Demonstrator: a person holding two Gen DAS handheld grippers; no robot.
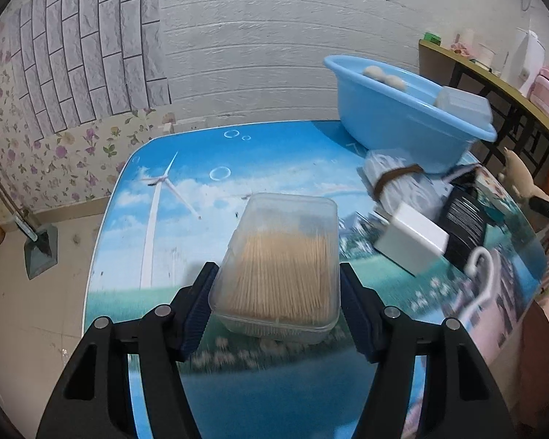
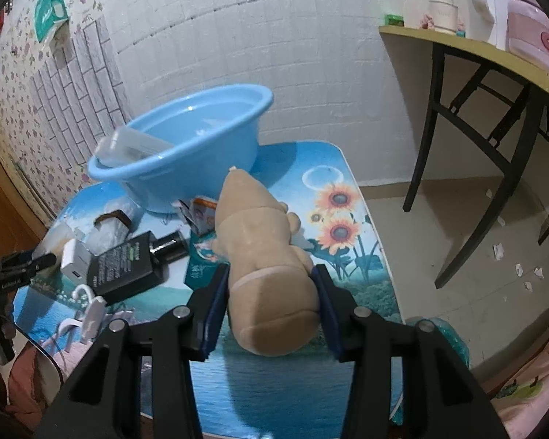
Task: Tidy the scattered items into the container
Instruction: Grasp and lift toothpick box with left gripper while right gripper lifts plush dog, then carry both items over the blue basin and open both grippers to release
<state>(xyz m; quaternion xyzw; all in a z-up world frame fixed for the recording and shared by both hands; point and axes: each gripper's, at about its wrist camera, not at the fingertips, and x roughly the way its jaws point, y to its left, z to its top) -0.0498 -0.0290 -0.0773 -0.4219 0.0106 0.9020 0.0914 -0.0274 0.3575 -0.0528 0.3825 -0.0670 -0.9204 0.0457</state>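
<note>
My left gripper (image 1: 274, 303) is shut on a clear plastic box of toothpicks (image 1: 282, 263) and holds it above the table. My right gripper (image 2: 269, 307) is shut on a tan plush toy (image 2: 263, 259), held above the table's right side. The blue plastic basin (image 1: 395, 117) stands at the back right of the table and also shows in the right wrist view (image 2: 186, 153). A clear box (image 2: 128, 146) leans on its rim, and pale round items (image 1: 384, 77) lie inside.
On the printed table (image 1: 201, 183) lie a white bundle with a brown band (image 1: 391, 179), a white charger block (image 1: 410, 241), a black bottle (image 2: 128, 267), a white hook (image 2: 91, 311) and small packets (image 2: 201, 216). A yellow side table (image 2: 494, 58) stands to the right.
</note>
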